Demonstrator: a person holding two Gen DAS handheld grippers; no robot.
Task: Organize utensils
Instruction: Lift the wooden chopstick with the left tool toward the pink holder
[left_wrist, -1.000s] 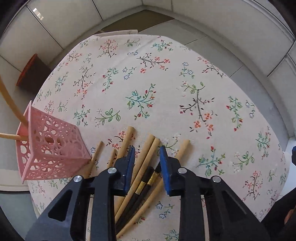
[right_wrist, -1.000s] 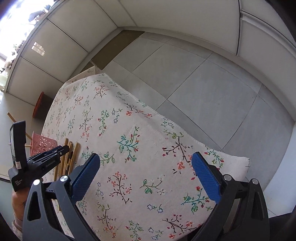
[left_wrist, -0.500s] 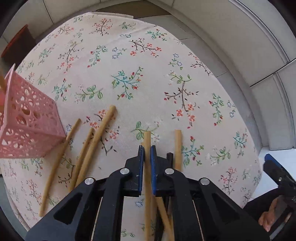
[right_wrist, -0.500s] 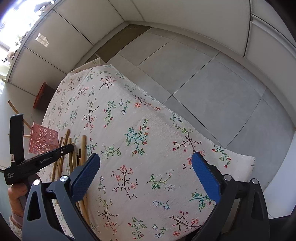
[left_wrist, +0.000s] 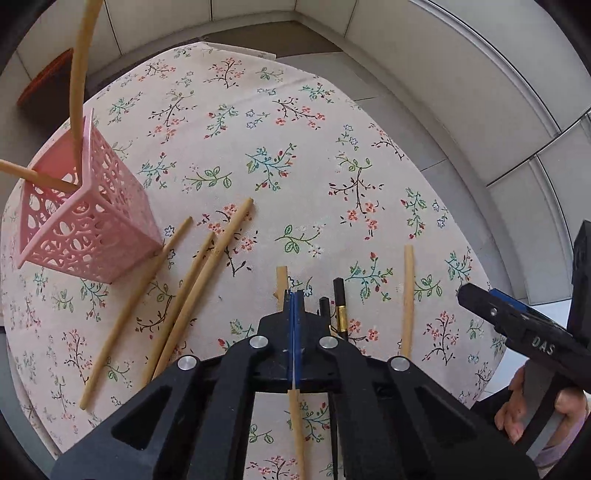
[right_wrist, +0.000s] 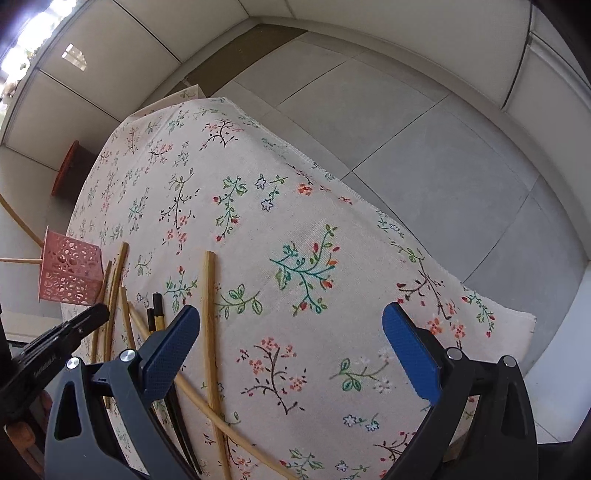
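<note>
My left gripper (left_wrist: 295, 299) is shut on a light wooden chopstick (left_wrist: 282, 280) that runs between its blue pads and out below them. Two black chopsticks (left_wrist: 340, 302) lie just right of it, another wooden one (left_wrist: 407, 295) further right, and three wooden ones (left_wrist: 199, 280) to the left. A pink perforated holder (left_wrist: 85, 225) stands at the left with two chopsticks (left_wrist: 79, 74) in it. My right gripper (right_wrist: 291, 343) is open and empty above the floral tablecloth (right_wrist: 295, 229), beside a wooden chopstick (right_wrist: 210, 314).
The table's right edge (right_wrist: 406, 236) drops to a grey tiled floor (right_wrist: 424, 129). An orange-rimmed object (left_wrist: 44, 81) stands on the floor beyond the far left corner. The right gripper also shows in the left wrist view (left_wrist: 517, 328).
My left gripper closed on a wooden chopstick and drew back from the pile. The pink holder now shows more fully. My right gripper moved in closer over the table.
</note>
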